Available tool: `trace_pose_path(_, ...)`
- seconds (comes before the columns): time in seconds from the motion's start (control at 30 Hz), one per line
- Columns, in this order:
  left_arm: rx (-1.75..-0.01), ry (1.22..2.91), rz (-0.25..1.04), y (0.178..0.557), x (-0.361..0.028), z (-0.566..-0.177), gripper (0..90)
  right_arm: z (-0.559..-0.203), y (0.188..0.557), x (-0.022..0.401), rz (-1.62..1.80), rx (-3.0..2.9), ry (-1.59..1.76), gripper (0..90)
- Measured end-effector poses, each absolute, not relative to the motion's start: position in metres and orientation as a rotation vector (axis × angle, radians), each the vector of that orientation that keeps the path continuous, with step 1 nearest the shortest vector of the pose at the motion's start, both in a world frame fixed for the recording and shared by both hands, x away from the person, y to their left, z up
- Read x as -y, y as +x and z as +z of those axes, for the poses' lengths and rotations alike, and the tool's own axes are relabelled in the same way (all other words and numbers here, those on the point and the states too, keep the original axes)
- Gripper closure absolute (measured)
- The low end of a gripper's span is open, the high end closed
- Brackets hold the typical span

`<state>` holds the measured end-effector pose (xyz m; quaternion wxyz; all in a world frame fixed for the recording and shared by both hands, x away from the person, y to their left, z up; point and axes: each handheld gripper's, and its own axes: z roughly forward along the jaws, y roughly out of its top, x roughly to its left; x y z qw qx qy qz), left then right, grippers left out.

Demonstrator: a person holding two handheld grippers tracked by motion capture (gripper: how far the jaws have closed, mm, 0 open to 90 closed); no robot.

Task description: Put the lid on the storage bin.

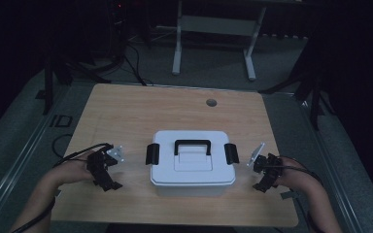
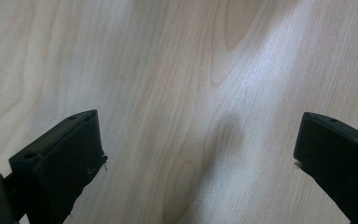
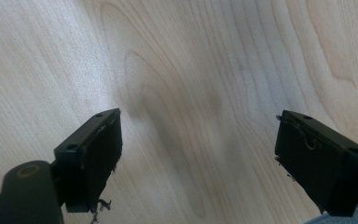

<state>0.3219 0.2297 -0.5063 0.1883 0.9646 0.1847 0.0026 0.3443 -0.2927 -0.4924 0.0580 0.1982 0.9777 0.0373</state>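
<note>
White box (image 1: 192, 167) lies crosswise, black handle (image 1: 192, 145) along it — both grippers' fingers apart, flanking it

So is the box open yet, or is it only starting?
Only starting. The white box sits shut, lid on, both black side latches down. The left tongs and right tongs wait open beside it, holding nothing, over bare table. Unlatching and lifting the lid look left to do.

Both grippers, left (image 1: 108, 171) and right (image 1: 263, 173), are black, with grey three-cornered plates and trailing black cables; frayed pads (image 3: 103, 161) line the blocky screw-holed jaws; forearms bare.
</note>
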Motion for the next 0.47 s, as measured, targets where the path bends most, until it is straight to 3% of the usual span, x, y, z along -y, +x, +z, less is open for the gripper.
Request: trace_pose_path(0.47,-0.554,2.727,-0.027,0.318,-0.237,-0.523,0.6,-0.496,0.345,0.292,0.108,-2.967,0.595,14.8)
